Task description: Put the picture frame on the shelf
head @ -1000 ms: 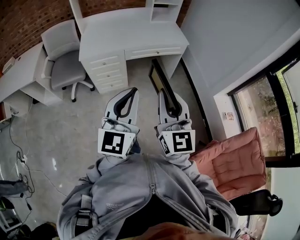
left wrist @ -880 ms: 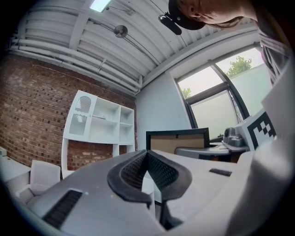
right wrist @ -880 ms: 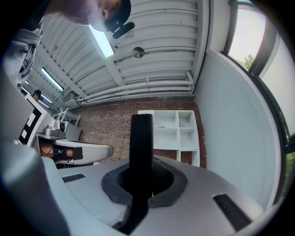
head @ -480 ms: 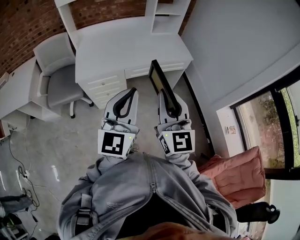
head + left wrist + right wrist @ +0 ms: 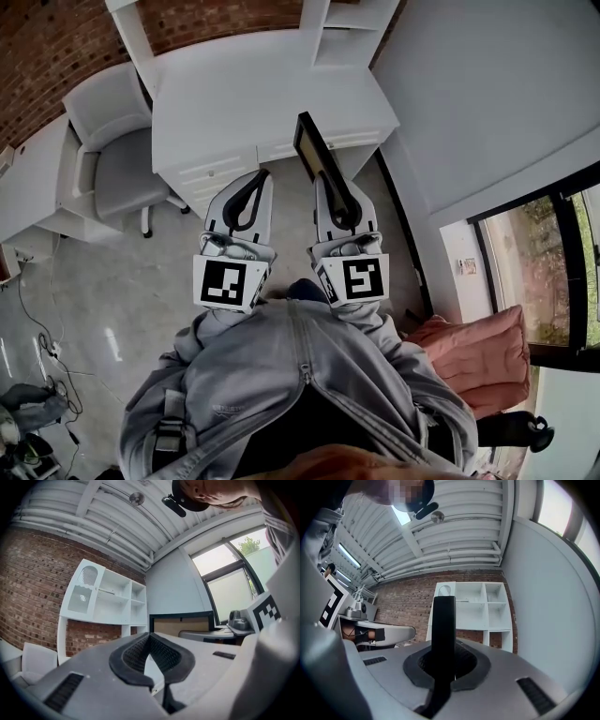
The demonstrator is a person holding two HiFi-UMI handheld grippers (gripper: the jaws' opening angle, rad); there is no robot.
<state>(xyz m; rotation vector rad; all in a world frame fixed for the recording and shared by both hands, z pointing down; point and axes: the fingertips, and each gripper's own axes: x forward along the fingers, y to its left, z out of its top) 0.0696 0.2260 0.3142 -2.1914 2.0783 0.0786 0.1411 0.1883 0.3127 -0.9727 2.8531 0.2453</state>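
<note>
The picture frame (image 5: 314, 155) is black-edged with a tan back, and I see it edge-on. My right gripper (image 5: 332, 190) is shut on its lower part, so the frame sticks out ahead over the front edge of the white desk (image 5: 244, 94). In the right gripper view the frame's black edge (image 5: 443, 620) stands upright between the jaws. The white shelf unit (image 5: 478, 606) lies beyond it against the brick wall. My left gripper (image 5: 259, 178) is shut and empty, level beside the right one. From the left gripper (image 5: 150, 638) view I see the frame (image 5: 185, 624) and the shelf unit (image 5: 105, 597).
A grey office chair (image 5: 112, 159) stands left of the desk, beside another white desk (image 5: 33, 178). A grey wall (image 5: 487, 103) runs along the right, with a window (image 5: 553, 262) and a pink cushioned seat (image 5: 478, 342) behind. Cables lie on the floor (image 5: 37, 337) at left.
Both grippers and the person have moved forward toward the desk. The frame, earlier over the floor, now reaches over the desk's front edge. The pink seat has dropped back.
</note>
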